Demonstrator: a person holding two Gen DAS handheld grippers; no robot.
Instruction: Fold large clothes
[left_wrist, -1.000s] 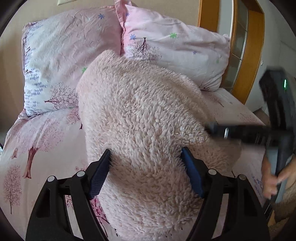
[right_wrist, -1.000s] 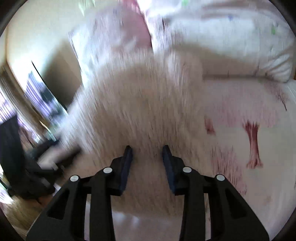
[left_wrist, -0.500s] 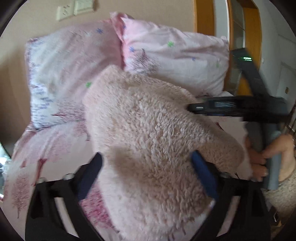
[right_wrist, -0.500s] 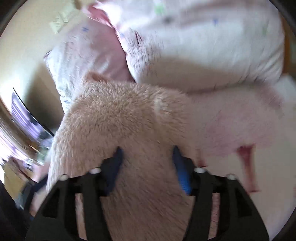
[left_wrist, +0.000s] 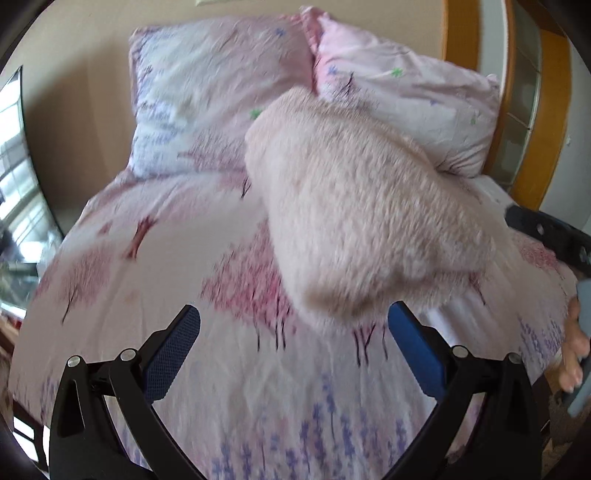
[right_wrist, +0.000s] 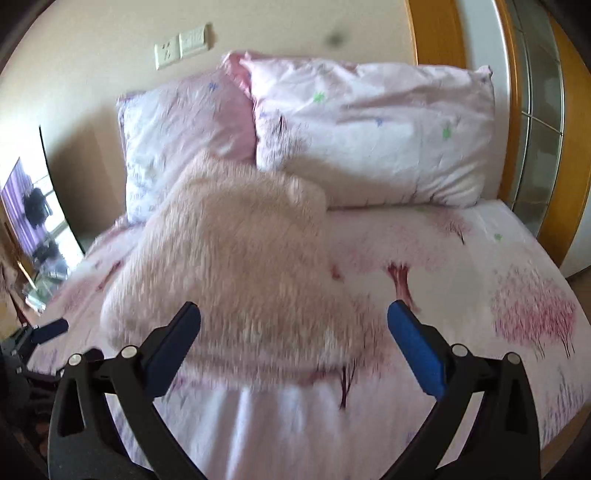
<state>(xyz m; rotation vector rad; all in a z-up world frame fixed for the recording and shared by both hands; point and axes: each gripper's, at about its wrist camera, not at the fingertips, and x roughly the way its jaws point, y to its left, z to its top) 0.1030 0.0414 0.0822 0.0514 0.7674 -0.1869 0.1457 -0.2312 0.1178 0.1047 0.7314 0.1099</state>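
Note:
A fluffy pale pink fleece garment (left_wrist: 362, 214) lies bundled on the bed, its far end against the pillows; it also shows in the right wrist view (right_wrist: 236, 273). My left gripper (left_wrist: 293, 339) is open and empty, just short of the garment's near edge. My right gripper (right_wrist: 293, 332) is open and empty, with the garment's near edge showing between its blue pads. Part of the right gripper (left_wrist: 546, 236) shows at the right edge of the left wrist view. Part of the left gripper (right_wrist: 48, 330) shows at the left edge of the right wrist view.
The bed sheet (left_wrist: 155, 280) is pink with tree prints. Two matching pillows (right_wrist: 373, 133) lean on the wall at the head. A wooden door frame (right_wrist: 436, 33) stands at the right. A mirror or window (left_wrist: 18, 177) is at the left.
Both grippers have opened wide and pulled back from the fleece garment, which they had between their pads. The garment now lies free on the bed.

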